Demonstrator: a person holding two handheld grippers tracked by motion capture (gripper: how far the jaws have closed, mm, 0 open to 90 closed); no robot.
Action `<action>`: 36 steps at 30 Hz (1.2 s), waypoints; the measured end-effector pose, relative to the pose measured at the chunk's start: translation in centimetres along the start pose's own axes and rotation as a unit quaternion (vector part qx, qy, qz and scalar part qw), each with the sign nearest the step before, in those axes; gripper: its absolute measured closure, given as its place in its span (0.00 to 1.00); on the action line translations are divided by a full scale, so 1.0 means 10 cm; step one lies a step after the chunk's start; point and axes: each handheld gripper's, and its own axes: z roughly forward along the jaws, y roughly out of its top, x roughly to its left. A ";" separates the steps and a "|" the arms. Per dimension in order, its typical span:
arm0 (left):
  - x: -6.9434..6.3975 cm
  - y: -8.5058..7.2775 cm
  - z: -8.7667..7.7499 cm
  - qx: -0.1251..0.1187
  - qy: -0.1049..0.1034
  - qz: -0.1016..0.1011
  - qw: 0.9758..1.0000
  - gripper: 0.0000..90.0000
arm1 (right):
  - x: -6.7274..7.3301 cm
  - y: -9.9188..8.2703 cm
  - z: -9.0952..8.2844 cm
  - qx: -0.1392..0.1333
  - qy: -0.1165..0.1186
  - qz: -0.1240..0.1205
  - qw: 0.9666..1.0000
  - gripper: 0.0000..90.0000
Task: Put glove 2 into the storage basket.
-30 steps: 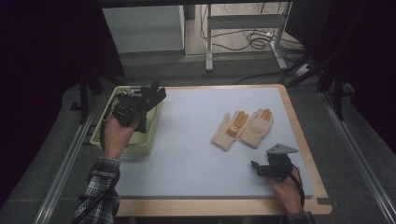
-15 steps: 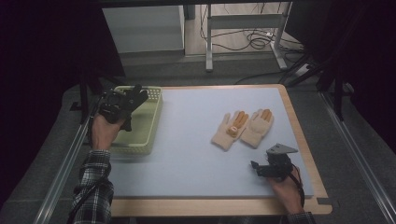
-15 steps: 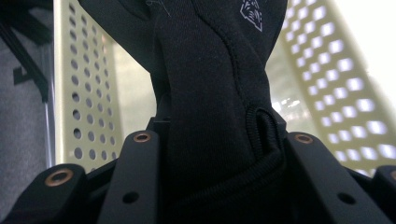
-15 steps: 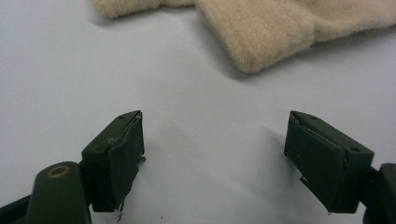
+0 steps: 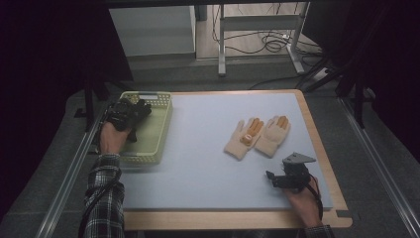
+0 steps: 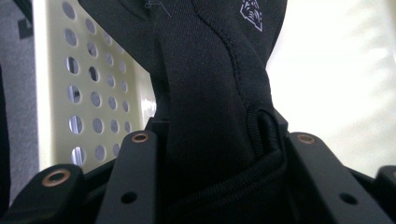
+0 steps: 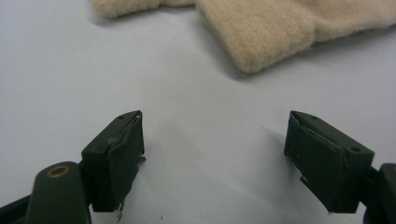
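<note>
Two beige gloves [image 5: 257,136] on pale tabletop [image 5: 198,163]

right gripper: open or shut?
Open. In the right gripper view the right gripper has its jaws wide apart over bare table, nothing between them; the beige gloves lie beyond.

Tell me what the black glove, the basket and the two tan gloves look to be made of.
Black glove: smooth, matte stretch fabric, probably synthetic; fine stitched seams and a printed logo show. Basket: pale yellow-green moulded plastic, likely, with rows of round holes in its wall. Tan gloves: fuzzy fleece or knit, soft and napped, with orange patches on the fingers.
</note>
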 end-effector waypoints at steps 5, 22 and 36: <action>0.06 -0.01 0.10 0.018 0.006 -0.008 1.000 0.65 | 0.00 0.00 0.00 0.000 0.000 0.000 1.000 0.22; 0.13 -0.06 0.00 0.021 -0.042 0.007 0.999 0.05 | 0.00 0.00 0.00 0.001 0.000 0.000 1.000 0.22; 0.09 -0.26 -0.25 -0.063 -0.088 0.008 0.994 0.03 | 0.00 0.00 0.00 0.001 0.000 0.000 1.000 0.22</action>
